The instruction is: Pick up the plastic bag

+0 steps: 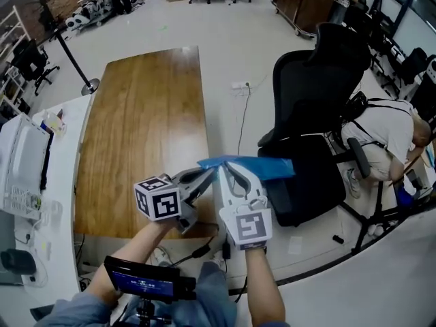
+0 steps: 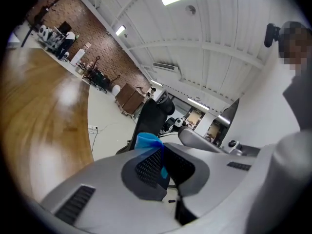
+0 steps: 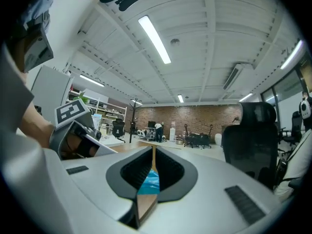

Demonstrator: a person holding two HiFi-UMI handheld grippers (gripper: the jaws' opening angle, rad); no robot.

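**Head view: both claws clamped on one end of the blue bag, clear of the bench**

Head view puts the blue plastic bag [image 1: 262, 167] in the air, off the wooden bench [image 1: 146, 128], just past the bench's near right corner. It hangs over the floor in front of the black office chair [image 1: 313, 101]. The bag shows as a flat, narrow strip with its long axis running roughly from 9 o'clock to 3 o'clock.

The left claw [image 1: 208, 172] and the right claw [image 1: 223, 165] meet side by side at the strip's 9 o'clock end. From both claws the rest of the bag trails away toward 3 o'clock, toward the chair seat.

Left gripper view shows the left claw's jaws pressed together, with a fold of blue film [image 2: 146, 141] pinched between the pads and poking out past the tips. Right gripper view shows the right claw's jaws drawn in to a thin slit, with blue film [image 3: 148, 183] caught low between them. Each claw is therefore closed on the bag.

Neither hand is clearly nearer, since both grip the same end. The far end hangs free and unsupported, so any next move would likely swing it. By my judgement the pick-up itself looks essentially done.
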